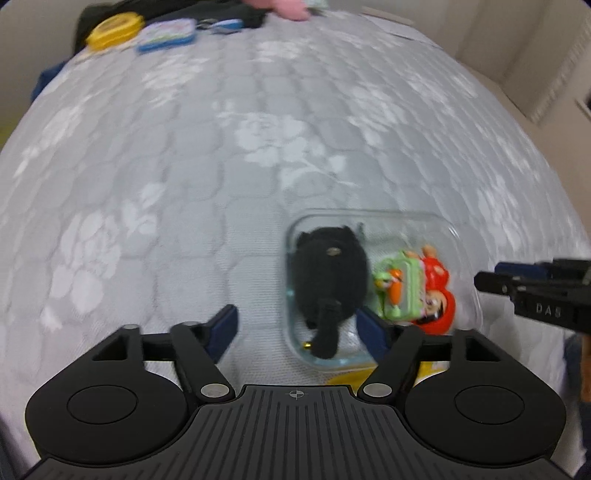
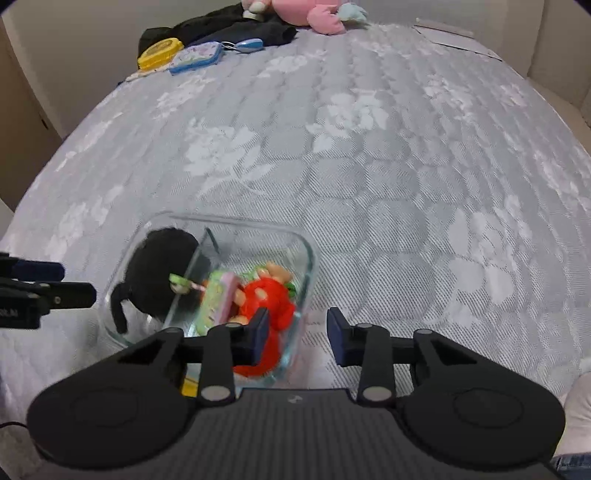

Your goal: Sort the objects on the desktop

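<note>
A clear glass container point(image 1: 458, 236) point(image 2: 310, 254) sits on the grey flowered bedspread. It holds a black plush toy point(image 1: 328, 273) point(image 2: 159, 269), a green toy point(image 1: 400, 291) point(image 2: 214, 302) and a red figure point(image 1: 439, 291) point(image 2: 269, 306). My left gripper point(image 1: 297, 330) is open, its fingers straddling the container's left wall. My right gripper point(image 2: 297, 334) is open, its fingers straddling the container's right wall. Each gripper shows at the edge of the other's view: the right one in the left wrist view point(image 1: 532, 291), the left one in the right wrist view point(image 2: 44, 288).
At the far left of the bed lie a yellow round box point(image 1: 114, 29) point(image 2: 160, 53), a blue-rimmed tin point(image 1: 168, 35) point(image 2: 197, 57), keys with a blue fob point(image 2: 245, 45), dark clothes point(image 2: 236, 26) and a pink plush point(image 2: 306, 14). A yellow item point(image 1: 347, 376) lies under the container.
</note>
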